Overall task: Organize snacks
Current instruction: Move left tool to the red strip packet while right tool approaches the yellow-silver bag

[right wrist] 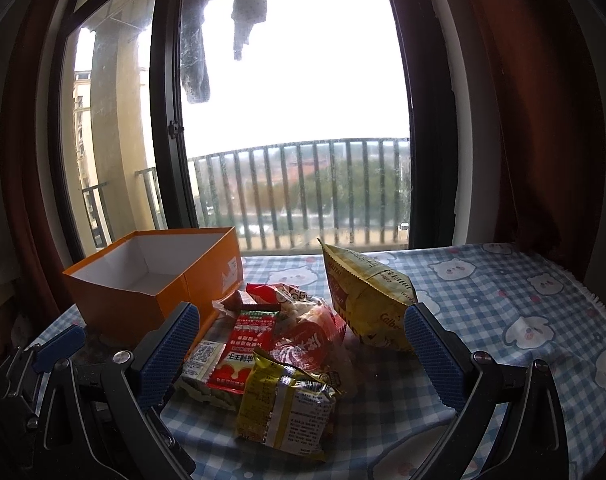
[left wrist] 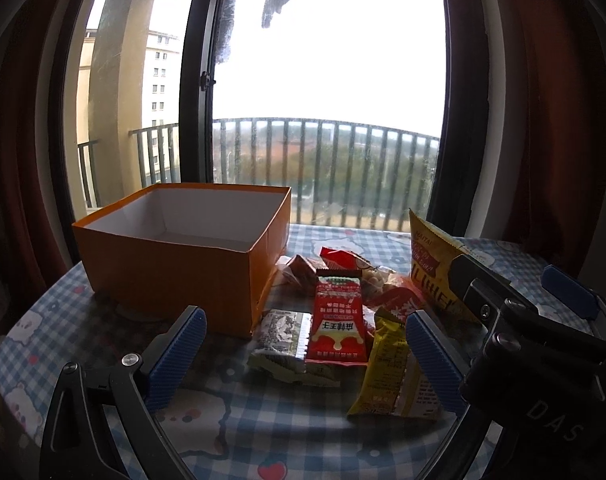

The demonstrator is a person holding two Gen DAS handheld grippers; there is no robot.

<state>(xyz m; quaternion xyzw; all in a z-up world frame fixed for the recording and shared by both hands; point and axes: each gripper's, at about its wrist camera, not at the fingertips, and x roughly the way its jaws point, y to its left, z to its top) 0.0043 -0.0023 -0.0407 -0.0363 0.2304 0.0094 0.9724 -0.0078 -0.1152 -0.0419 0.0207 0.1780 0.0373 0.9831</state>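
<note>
Orange box (right wrist: pixel 151 280) stands open-topped; snack pile (right wrist: pixel 279 344) crowds its right side.

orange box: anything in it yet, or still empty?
Looks empty. The orange box has no lid and only bare white inner walls and floor show; its near floor is hidden. The snack packets lie outside, on the tablecloth.

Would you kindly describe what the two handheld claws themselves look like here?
Both match: the left claw and right claw each have two blue, finely ribbed finger pads on black metal linkages with silver pivot screws. The right claw's black body bears pale letters "DAS". No cables or sleeves show.
</note>
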